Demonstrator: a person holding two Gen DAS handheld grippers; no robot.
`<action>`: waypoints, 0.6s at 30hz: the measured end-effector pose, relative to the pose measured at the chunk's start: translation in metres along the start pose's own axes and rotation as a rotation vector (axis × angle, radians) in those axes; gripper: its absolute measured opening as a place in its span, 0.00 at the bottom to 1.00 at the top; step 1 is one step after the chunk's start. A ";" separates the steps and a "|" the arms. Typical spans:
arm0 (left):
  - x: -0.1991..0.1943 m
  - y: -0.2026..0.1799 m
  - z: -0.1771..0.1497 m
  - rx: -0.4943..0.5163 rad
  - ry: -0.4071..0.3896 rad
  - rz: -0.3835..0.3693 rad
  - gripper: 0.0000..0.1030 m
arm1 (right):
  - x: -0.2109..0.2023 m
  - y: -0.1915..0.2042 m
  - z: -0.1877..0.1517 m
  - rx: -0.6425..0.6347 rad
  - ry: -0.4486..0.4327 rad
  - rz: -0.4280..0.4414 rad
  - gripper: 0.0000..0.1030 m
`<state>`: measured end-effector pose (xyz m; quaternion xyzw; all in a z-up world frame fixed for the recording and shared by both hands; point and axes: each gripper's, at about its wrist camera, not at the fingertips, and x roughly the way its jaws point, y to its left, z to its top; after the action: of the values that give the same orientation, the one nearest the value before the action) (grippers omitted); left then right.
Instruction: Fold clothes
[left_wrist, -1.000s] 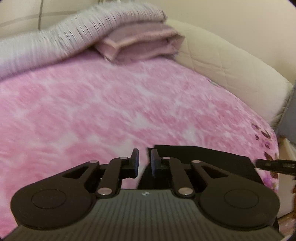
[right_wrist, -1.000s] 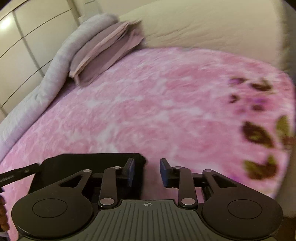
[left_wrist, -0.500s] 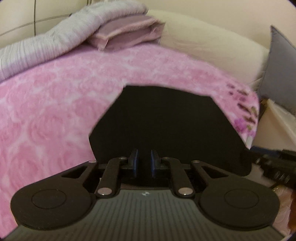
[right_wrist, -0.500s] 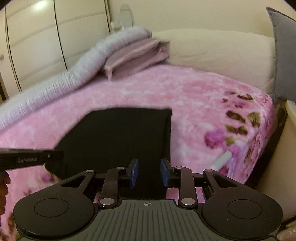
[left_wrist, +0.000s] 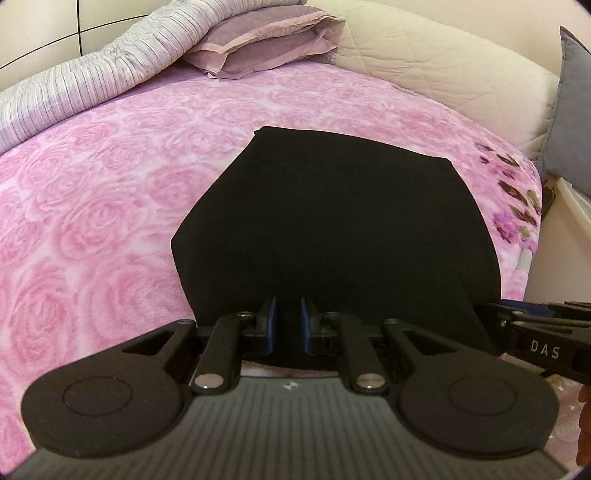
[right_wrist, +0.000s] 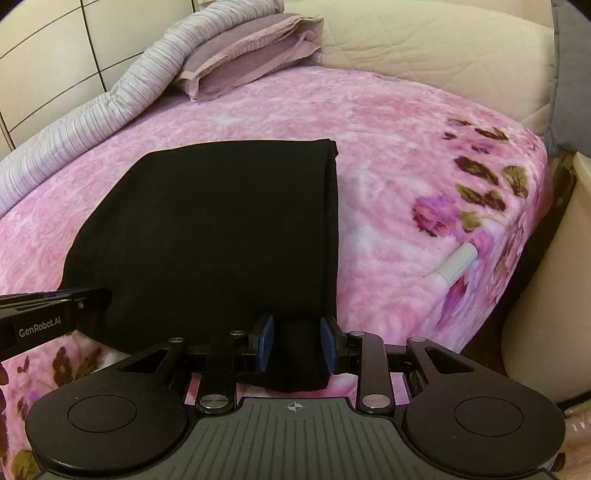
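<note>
Pulled the flat black knit garment (left_wrist: 332, 236) toward me across the pink rose-print bed blanket (left_wrist: 92, 206); now frame-centre. Left tool (left_wrist: 287, 328) & right tool (right_wrist: 297, 343) both clenched on its near hem, ready for next fold.

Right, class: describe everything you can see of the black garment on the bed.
The black garment is plain, dark, soft-looking cloth with no visible print or seams. It lies spread flat on the pink rose-patterned blanket, its right side doubled into a neat folded edge. Its near edge is gathered up: the left gripper and the right gripper each have cloth between their blue pads. Nothing else touches it.
</note>
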<state>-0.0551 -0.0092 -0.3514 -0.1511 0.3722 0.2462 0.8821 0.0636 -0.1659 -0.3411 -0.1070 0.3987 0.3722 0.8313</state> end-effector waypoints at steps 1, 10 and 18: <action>0.001 0.000 0.000 0.000 0.000 -0.001 0.10 | 0.000 0.000 0.000 0.001 -0.001 0.000 0.29; 0.003 -0.003 -0.002 0.009 -0.011 0.017 0.10 | 0.004 0.001 -0.003 -0.010 -0.011 -0.003 0.30; -0.038 -0.014 -0.009 -0.020 -0.002 0.084 0.25 | -0.032 -0.012 -0.003 0.127 -0.027 -0.022 0.34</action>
<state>-0.0751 -0.0371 -0.3285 -0.1438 0.3747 0.2871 0.8698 0.0575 -0.1925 -0.3205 -0.0534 0.4091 0.3386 0.8457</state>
